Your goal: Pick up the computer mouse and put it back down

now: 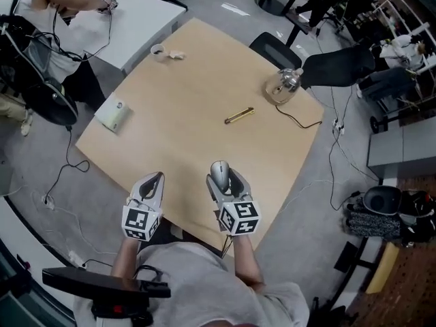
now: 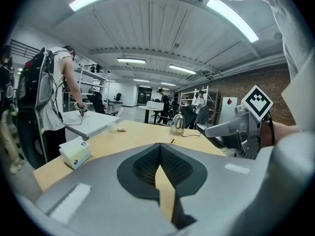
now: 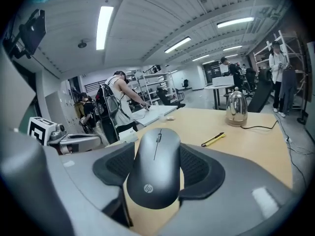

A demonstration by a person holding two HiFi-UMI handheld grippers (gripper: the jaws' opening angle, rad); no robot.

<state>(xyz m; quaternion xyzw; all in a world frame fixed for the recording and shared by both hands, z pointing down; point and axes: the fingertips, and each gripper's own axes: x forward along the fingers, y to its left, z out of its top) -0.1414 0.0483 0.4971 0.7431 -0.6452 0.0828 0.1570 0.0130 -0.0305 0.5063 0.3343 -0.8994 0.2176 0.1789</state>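
Observation:
A grey computer mouse (image 3: 155, 168) sits between the two dark pads of my right gripper (image 3: 156, 173), which is shut on it. In the head view the mouse (image 1: 219, 176) and the right gripper (image 1: 223, 181) are over the near edge of the tan table (image 1: 184, 94); I cannot tell whether the mouse touches the wood. My left gripper (image 1: 154, 185) hovers beside it to the left with its jaws meeting at the tips and nothing between them. In the left gripper view the left gripper (image 2: 158, 167) shows only table behind its pads.
On the table lie a yellow-black utility knife (image 1: 239, 116), a steel kettle (image 1: 283, 85) with its cord, a tissue pack (image 1: 113, 113) at the left edge and a small cup (image 1: 157, 50) at the far side. A person (image 1: 48, 19) works at a white table behind.

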